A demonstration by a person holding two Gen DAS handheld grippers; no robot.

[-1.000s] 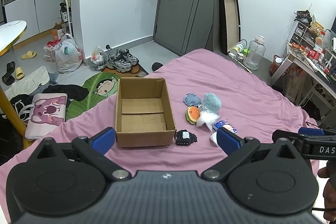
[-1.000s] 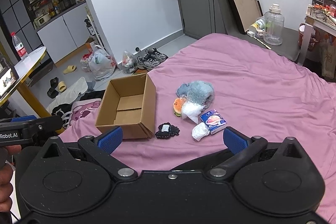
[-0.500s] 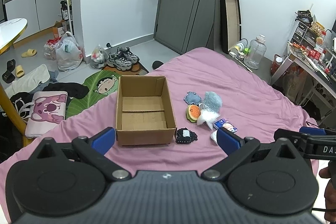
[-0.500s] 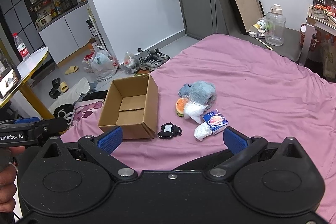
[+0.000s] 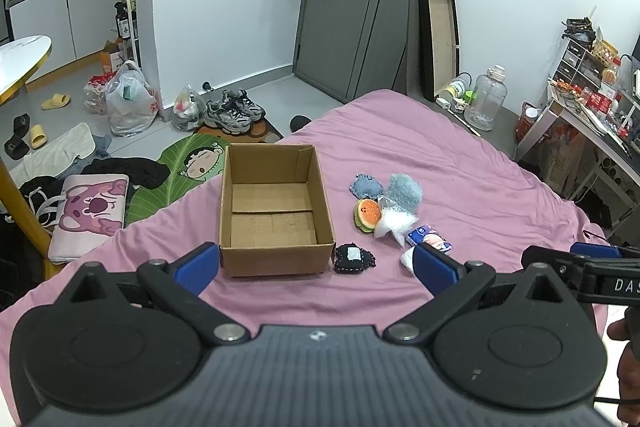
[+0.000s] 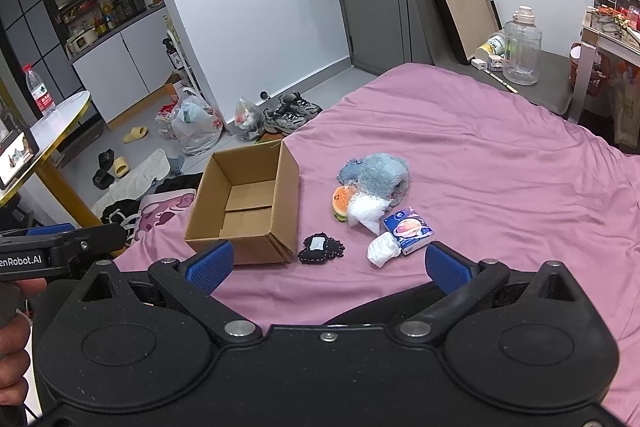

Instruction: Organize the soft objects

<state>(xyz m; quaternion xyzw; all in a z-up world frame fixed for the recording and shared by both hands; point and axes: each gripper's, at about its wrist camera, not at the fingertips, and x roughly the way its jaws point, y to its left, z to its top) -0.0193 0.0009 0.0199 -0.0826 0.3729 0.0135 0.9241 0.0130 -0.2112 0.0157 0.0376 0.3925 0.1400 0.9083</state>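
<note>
Open pink bed (image 5: pixel 460 163) fills the centre and right of both views; its near-left edge drops to a cluttered floor at left. Bare sheet lies right of and beyond the toys, and in a strip between grippers and box.

Left gripper (image 5: pixel 316 265): jaws wide, holding nothing, above the bed's near edge at lower centre of its view. The left blue pad overlaps the box's near-left corner in frame; contact can't be told. Right gripper (image 6: pixel 326 265): jaws wide, empty, low in its view, short of the items.

Box (image 5: pixel 274 209): open cardboard, empty, centre-left on the bed. Black pouch (image 5: pixel 354 258) sits just beside its near-right corner. Right of the box is a cluster: blue plush (image 5: pixel 404 189), a flat blue piece (image 5: pixel 366 185) at its left, burger toy (image 5: pixel 368 214) touching a white plastic bag (image 5: pixel 394 225). Tissue pack (image 6: pixel 408 230) and white wad (image 6: pixel 383 247) lie nearest the right gripper, touching each other.

Room: grey door (image 5: pixel 360 3) at top centre, shoes (image 5: pixel 234 111) and bags on the floor at left, clear jug (image 5: pixel 486 99) and a framed board (image 5: pixel 438 39) past the bed's far side, a cluttered desk (image 5: pixel 588 119) at right.
</note>
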